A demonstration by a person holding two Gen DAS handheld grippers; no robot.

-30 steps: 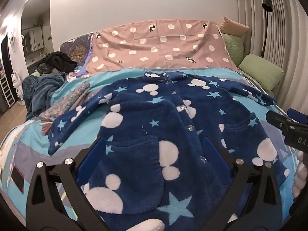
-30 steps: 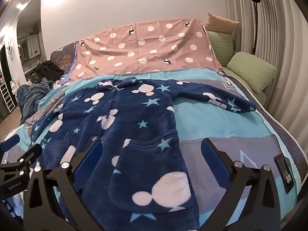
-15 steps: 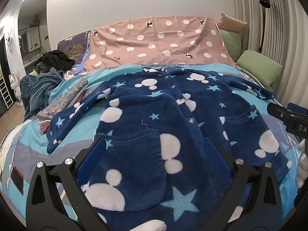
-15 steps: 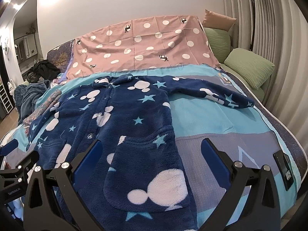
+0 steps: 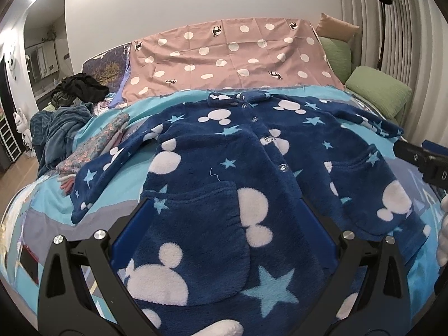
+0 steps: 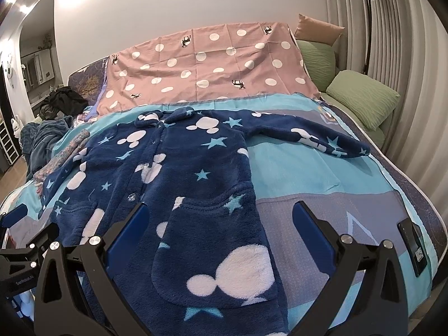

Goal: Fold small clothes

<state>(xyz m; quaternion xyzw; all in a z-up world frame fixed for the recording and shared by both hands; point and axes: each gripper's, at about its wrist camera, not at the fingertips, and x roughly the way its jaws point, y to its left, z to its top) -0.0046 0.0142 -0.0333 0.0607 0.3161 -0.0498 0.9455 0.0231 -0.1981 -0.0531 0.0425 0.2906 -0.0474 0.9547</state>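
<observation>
Nearest, the left gripper (image 5: 222, 240) and right gripper (image 6: 218, 238) hung with fingers spread wide, holding nothing. Beyond them the blue robe (image 5: 252, 168) lay flat and buttoned on the bed (image 6: 322, 173), sleeves outstretched. Farther off were a dotted pink sheet (image 6: 207, 67) and green pillows (image 6: 364, 98).

The left gripper (image 5: 222, 229) is showing black triangular finger frames with cut-out slots, silver round screws at the knuckles and blue inner pads (image 5: 127, 232). The right gripper (image 6: 221, 229) is looking alike: black frames, silver screws, blue pads (image 6: 313, 229). White lettering is showing on one black body.
</observation>
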